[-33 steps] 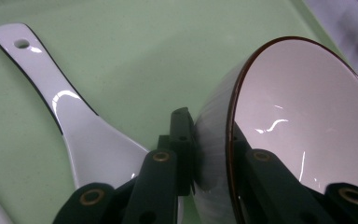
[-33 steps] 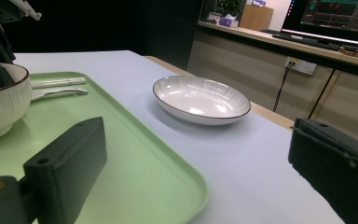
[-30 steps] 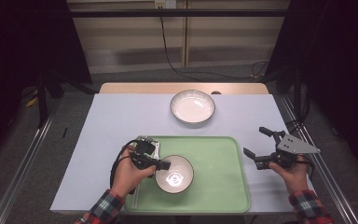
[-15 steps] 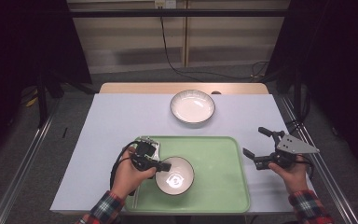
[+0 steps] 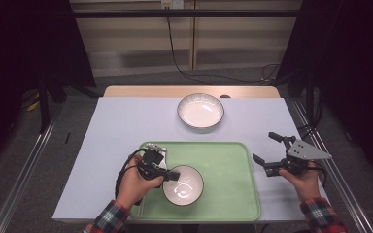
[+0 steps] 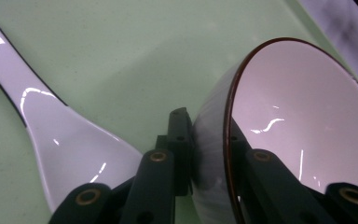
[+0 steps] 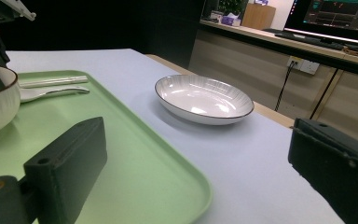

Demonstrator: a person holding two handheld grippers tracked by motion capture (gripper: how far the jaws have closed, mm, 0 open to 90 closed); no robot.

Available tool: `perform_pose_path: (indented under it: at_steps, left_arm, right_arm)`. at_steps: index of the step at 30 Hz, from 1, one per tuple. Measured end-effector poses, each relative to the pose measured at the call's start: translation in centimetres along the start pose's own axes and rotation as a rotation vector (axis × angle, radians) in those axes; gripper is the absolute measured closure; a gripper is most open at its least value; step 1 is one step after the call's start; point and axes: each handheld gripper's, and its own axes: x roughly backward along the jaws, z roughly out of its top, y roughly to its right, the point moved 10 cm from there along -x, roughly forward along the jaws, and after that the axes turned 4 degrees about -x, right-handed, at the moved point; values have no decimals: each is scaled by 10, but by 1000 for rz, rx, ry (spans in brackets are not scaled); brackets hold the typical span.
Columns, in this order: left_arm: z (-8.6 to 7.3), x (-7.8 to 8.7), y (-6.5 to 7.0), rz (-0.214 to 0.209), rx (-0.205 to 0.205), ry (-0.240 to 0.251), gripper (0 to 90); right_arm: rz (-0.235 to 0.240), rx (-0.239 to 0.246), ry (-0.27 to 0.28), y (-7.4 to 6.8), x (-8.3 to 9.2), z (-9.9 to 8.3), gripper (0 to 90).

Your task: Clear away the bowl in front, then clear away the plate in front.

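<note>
My left gripper (image 5: 171,175) clamps the small bowl (image 5: 184,186) by its rim, one jaw inside, one outside, on the green tray (image 5: 228,165). Spoon (image 6: 60,135) just beside. Right gripper (image 5: 272,154) wide, empty.

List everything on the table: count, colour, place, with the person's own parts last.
Tray: one, light green, near middle of the table.
Small bowl: one, white with a dark rim, on the tray's near left part, its rim clamped by the left tongs.
Spoon: one, white, lying on the tray beside the small bowl.
Shallow bowl: one, white with a dark rim, on the table beyond the tray.
Table cover: one, pale lilac-grey, over the table.
Left tongs: one, black, shut on the small bowl's rim.
Right tongs: one, black with a grey plate, open, right of the tray, holding nothing.
</note>
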Motion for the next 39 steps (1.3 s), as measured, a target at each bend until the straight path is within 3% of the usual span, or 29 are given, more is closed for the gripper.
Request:
perform_pose_path:
  at_steps: [3, 10, 12, 14, 17, 21, 25, 27, 31, 35, 39]
  left_arm:
    - [0, 0, -1, 3, -7, -7, 772]
    - [14, 9, -1, -1, -7, 62, 656]
    - [20, 12, -2, -14, 5, 92, 611]
    - [24, 15, -4, -4, 1, 104, 570]
    - [38, 22, -9, 13, -1, 169, 509]
    - [53, 27, -20, 39, -15, 226, 375]
    - [66, 28, -34, 80, -10, 261, 317]
    - [75, 25, -43, 94, 13, 282, 304]
    - [87, 20, -58, 133, 0, 290, 259]
    - [102, 16, -71, 168, 27, 312, 207]
    - [114, 12, -82, 199, 28, 312, 186]
  right_arm:
    - [-1, 1, 1, 1, 0, 0, 37]
    - [-5, -5, 5, 1, 0, 1, 37]
    - [-5, -4, 4, 1, 0, 1, 37]
    - [-6, -6, 6, 1, 0, 1, 37]
    - [-7, -3, 3, 1, 1, 1, 37]
    - [-7, -3, 1, 1, 1, 1, 37]
    - [-1, 2, -3, 1, 1, 0, 36]
    - [-3, 5, -4, 1, 1, 0, 36]
    - [-1, 7, -6, 1, 1, -1, 37]
    - [-4, 5, -4, 1, 1, 0, 37]
    - [-1, 6, -4, 1, 1, 0, 37]
